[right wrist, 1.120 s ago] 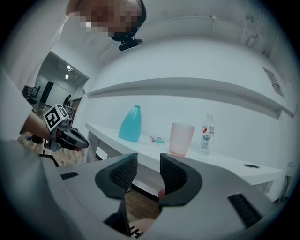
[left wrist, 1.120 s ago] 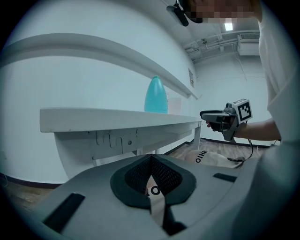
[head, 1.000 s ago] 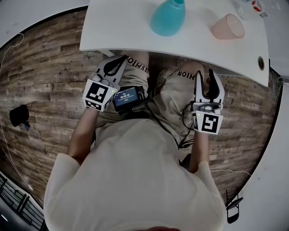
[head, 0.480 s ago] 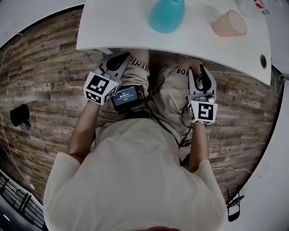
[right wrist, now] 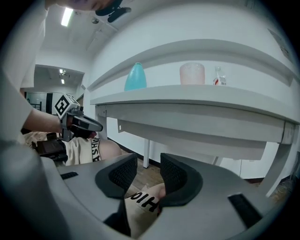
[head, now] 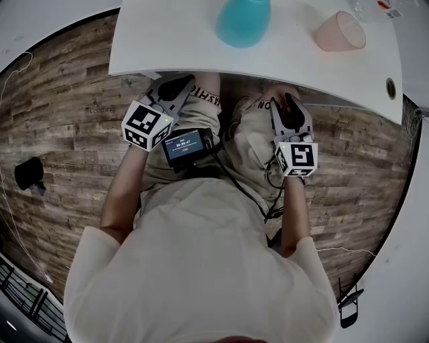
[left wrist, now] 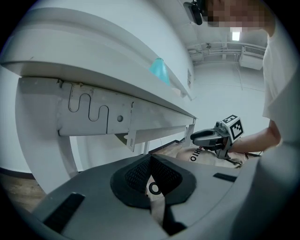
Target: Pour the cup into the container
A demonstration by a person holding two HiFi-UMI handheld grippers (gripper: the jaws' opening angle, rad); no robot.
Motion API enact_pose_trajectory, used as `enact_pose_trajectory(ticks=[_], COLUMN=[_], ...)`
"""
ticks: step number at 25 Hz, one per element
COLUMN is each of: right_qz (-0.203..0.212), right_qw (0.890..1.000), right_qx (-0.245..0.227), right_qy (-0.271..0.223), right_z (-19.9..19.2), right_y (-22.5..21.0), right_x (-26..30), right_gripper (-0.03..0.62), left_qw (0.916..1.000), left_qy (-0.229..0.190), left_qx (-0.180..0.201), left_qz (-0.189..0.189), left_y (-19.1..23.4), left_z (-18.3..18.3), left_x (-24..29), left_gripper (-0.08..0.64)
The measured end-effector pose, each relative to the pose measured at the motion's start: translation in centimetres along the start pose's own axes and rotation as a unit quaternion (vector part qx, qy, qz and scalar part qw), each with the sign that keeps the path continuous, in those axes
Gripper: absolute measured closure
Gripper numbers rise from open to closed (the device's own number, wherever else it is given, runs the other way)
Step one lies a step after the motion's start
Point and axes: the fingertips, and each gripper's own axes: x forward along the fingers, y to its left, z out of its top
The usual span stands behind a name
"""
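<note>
A teal container (head: 242,20) and a pink cup (head: 340,32) stand apart on the white table (head: 167,47), and neither is touched. Both grippers hang below the table's near edge, over the person's lap. My left gripper (head: 179,84) is shut with nothing in it; its own view shows its tips (left wrist: 150,159) meeting under the table frame. My right gripper (head: 285,104) is narrowly open and empty, its pads (right wrist: 171,176) apart above the shorts. From the right gripper view the container (right wrist: 135,77) and cup (right wrist: 192,74) show above the tabletop.
A small clear bottle (right wrist: 218,76) stands right of the cup. A screen device (head: 184,144) with cables lies on the lap between the grippers. The table's metal frame (left wrist: 93,112) runs just above the left gripper. Wooden floor (head: 60,120) lies all around.
The right gripper has sunk toward the lap and shifted left toward the table edge. The left gripper has dropped a little. Both jaws stand as before.
</note>
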Motion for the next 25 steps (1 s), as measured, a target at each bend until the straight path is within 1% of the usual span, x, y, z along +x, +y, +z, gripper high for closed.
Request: enact_pose_trajectory(ticks=[5,10,12,14,15,16,19,25], right_qz=[0.005,0.000,-0.002,-0.001,0.000,0.000,0.000,-0.007], right_qw=[1.000,1.000,1.000,1.000,1.000,1.000,1.000,1.000], right_qx=[0.016,0.018,0.012,0.010,0.011,0.012,0.010,0.010], right_qy=[0.004,0.009,0.010,0.009,0.007,0.006,0.003,-0.006], right_z=[-0.5,-0.9,-1.0,-1.1,-1.2,-1.2,-1.1,-0.8], right_y=[0.0,0.1,0.2,0.2,0.2,0.2,0.2,0.6], right_x=[0.0,0.1,0.3,0.4,0.4,0.3,0.1,-0.3], right_gripper=[0.439,0.439,0.439,0.439,0.439,0.439,0.439,0.439], left_qw=[0.9999,0.9991,0.9978,0.9949,0.9936,0.9930,0.9944,0.9973], left_qy=[0.005,0.009,0.010,0.014,0.019,0.025,0.036,0.050], left_qx=[-0.010,-0.035,-0.057,-0.088,-0.096,-0.096,-0.067,-0.003], left_qz=[-0.007,-0.022,-0.032,-0.048,-0.056,-0.063,-0.073,-0.053], left_y=[-0.2,-0.2,-0.1,0.1,0.1,-0.1,-0.6,-1.7], left_z=[-0.6,-1.2,-1.4,-1.7,-1.7,-1.7,-1.7,-1.9], left_x=[0.6,1.1,1.3,1.8,2.0,2.2,2.8,3.0], left_gripper=[0.551,0.549,0.549,0.550,0.550,0.551,0.551,0.551])
